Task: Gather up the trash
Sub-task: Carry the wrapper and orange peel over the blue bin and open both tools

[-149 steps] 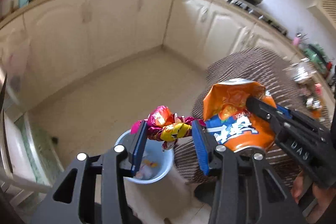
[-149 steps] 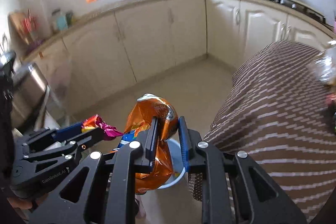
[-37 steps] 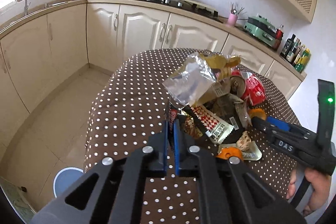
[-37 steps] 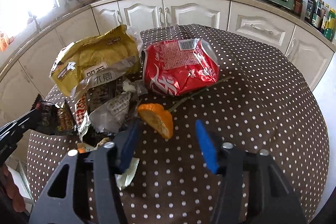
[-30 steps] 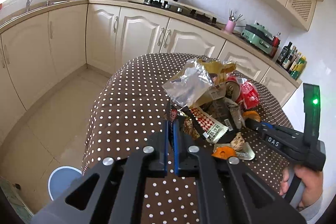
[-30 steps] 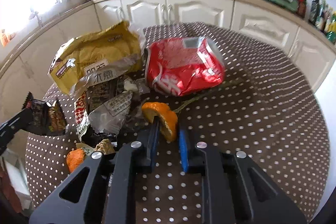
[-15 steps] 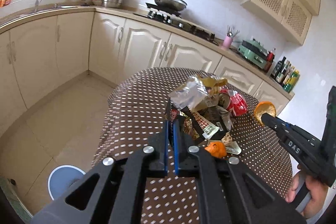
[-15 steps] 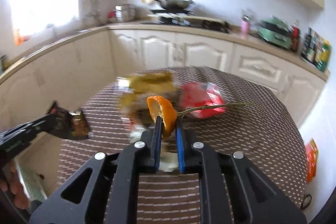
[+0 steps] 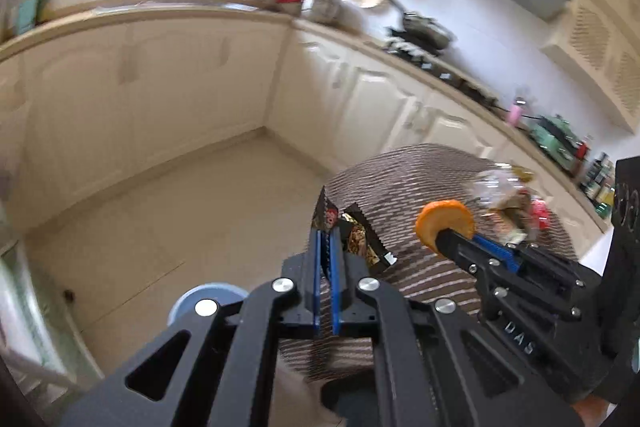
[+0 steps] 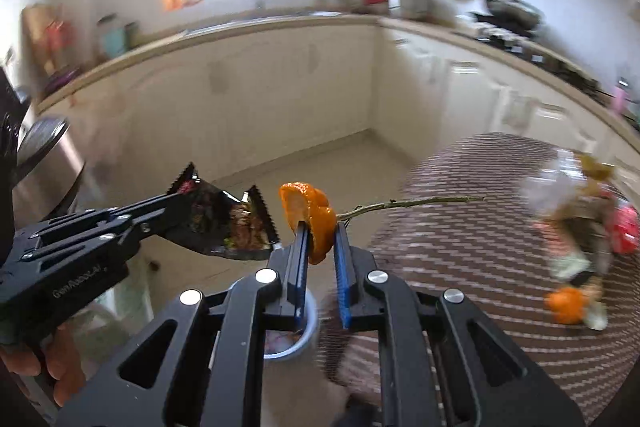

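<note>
Both hand-held grippers have swung off the table (image 10: 480,247) toward the floor, the left hand-held gripper (image 9: 328,247) clamping a dark snack wrapper (image 9: 360,235), the right hand-held gripper (image 10: 320,239) pinching an orange peel (image 10: 312,215) with a trailing stem, while the blue bin (image 9: 208,297) below is half hidden and the cream-cabinet kitchen blurs.

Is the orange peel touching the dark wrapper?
Apart. The right wrist view shows floor between the orange peel and the dark wrapper, each in its own gripper.
</note>
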The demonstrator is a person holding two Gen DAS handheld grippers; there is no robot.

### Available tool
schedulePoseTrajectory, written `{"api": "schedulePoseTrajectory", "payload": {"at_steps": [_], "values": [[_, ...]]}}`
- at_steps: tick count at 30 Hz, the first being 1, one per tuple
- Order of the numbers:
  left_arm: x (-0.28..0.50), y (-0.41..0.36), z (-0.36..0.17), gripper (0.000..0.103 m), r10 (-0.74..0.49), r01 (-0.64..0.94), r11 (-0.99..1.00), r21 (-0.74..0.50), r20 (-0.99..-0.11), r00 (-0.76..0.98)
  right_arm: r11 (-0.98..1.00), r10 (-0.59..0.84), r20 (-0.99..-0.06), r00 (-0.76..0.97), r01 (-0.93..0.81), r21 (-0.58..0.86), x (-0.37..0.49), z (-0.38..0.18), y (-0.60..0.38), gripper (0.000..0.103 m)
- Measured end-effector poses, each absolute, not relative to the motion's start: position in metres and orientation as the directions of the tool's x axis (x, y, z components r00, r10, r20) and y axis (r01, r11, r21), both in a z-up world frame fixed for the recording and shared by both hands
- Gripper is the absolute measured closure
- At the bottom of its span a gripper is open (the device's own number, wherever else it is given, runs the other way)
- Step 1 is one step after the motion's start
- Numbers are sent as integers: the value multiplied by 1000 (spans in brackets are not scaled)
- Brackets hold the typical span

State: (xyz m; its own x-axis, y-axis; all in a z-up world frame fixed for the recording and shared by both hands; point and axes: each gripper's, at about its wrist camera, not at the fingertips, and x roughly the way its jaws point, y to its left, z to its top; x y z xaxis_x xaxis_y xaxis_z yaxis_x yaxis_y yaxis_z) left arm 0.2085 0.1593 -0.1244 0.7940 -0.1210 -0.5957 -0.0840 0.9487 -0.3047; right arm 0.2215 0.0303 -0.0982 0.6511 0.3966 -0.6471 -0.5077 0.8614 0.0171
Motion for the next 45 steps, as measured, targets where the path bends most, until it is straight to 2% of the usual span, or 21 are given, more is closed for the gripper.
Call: {"api": "schedulePoseTrajectory", "payload": {"at_steps": [4, 11, 21, 23, 24, 25, 27, 45], "values": [[203, 200, -151, 100, -71, -175, 934, -311, -643, 762, 812, 427, -707, 564, -583, 25, 229, -132, 89, 91], [213, 234, -205, 100, -31, -260, 924, -280, -732, 680, 778, 413, -781, 468, -627, 36, 246, -184, 125, 91], [264, 261, -283, 99, -74, -326, 900, -289, -839, 539, 791, 358, -844, 400, -610, 46, 274, -235, 138, 91], [275, 261, -290, 97, -86, -332, 895, -297, -847, 525, 798, 347, -850, 396, -601, 46, 280, -241, 137, 91], [278, 260, -290, 88, -83, -342, 891, -297, -850, 521, 800, 345, -852, 394, -599, 47, 280, -244, 139, 91], [281, 260, -292, 73, -79, -353, 888, -294, -855, 512, 801, 341, -854, 392, -597, 46, 282, -247, 141, 91], [282, 261, -294, 63, -66, -360, 888, -285, -855, 515, 801, 339, -857, 388, -597, 46, 284, -251, 143, 91], [264, 274, -286, 62, -39, -397, 871, -288, -847, 530, 786, 367, -843, 394, -616, 54, 293, -251, 161, 89]]}}
